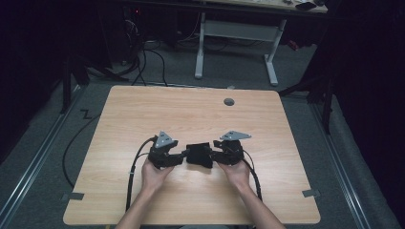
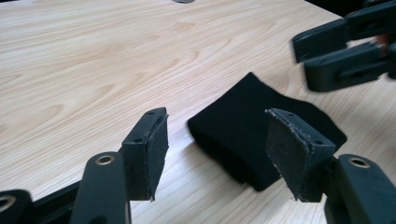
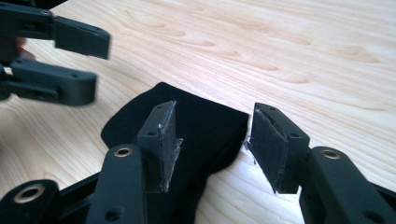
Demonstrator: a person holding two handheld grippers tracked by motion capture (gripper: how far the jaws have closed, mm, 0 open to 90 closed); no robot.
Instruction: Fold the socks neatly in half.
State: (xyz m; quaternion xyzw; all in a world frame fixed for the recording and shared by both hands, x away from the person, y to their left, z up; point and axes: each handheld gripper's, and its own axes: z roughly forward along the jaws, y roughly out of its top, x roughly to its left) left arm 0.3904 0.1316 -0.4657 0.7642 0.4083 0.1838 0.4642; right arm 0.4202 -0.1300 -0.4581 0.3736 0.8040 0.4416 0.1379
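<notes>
Your left gripper (image 1: pixel 180 157) sits at the left of the pair on the wooden table (image 1: pixel 143 114), pointing inward toward the black cloth (image 1: pixel 199 155). In the left gripper view (image 2: pixel 215 140) its jaws stand wide apart; the pads (image 2: pixel 159 154) press on nothing. The near edge of the cloth (image 2: pixel 252 135) lies on the table beyond and between the two jaws, and the pads look clear of it, though the right-hand pad overlaps the fabric in the picture and I cannot tell whether it brushes it.

The cloth itself is a small piece of black fabric, folded into a thick, soft-edged block. It lies flat on the tabletop in the near middle, between your two hands. Its surface is matte and plain, with one corner pointing away from you.

Your right gripper (image 1: pixel 217 156) comes in from the right side, also pointing inward at the cloth. In the right gripper view (image 3: pixel 212 144) its jaws are spread, with bare wood showing in the gap between the pads (image 3: pixel 268 144). The left-hand jaw stands over the cloth (image 3: pixel 205 126) and the right-hand jaw is just off its edge; the pads clamp nothing. The two grippers' jaw tips are near each other, with the cloth between them.
</notes>
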